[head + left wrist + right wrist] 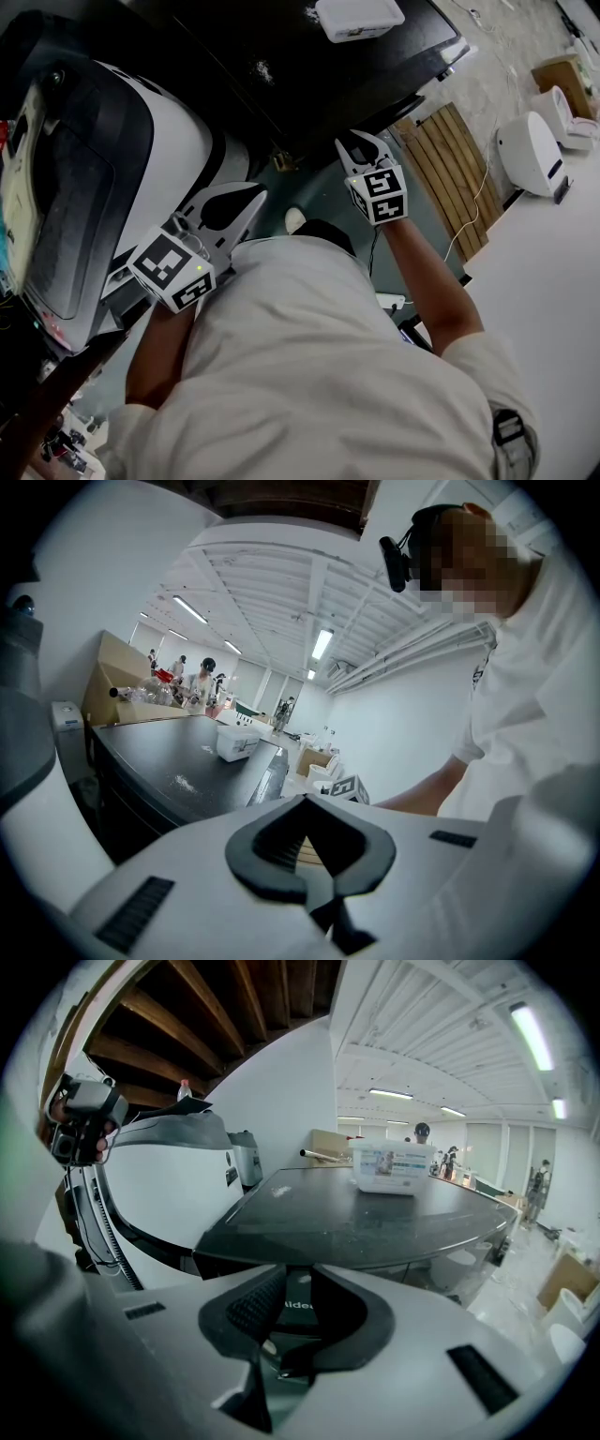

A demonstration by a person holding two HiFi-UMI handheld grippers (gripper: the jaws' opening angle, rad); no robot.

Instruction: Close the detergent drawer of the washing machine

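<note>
Head view: the left gripper [255, 199] sits at 8 o'clock from frame centre and the right gripper [361, 141] at 1 o'clock. Both are raised in front of the person's white shirt [328, 366], and both point toward 12 o'clock. Each carries its marker cube, the left cube [173, 267] at the person's left hand and the right cube [378, 194] above the bare right forearm [431, 281]. Left gripper view: the jaws of the left gripper [305, 801] are brought together at the tips. Only the diamond-shaped gap between the dark pads [267, 841] stays open, and nothing is held. Right gripper view: the jaws of the right gripper [298, 1269] are likewise tip to tip and hold nothing. The letters "idea" on a dark panel show through the pad gap. The washing machine [309, 103] is the dark-fronted unit at 12 o'clock in the head view, ahead of both grippers and not touched by either. Its flat dark surface [281, 42] carries a white box [359, 17] near the far edge, and the same box [392, 1166] stands at 1 o'clock in the right gripper view. The detergent drawer cannot be told apart from the dark front in any view. A white housing with a black band [159, 141] stands at 9 o'clock, just beside the left gripper. A slatted wooden panel [455, 178] lies at 3 o'clock on the floor, near the right gripper.
</note>
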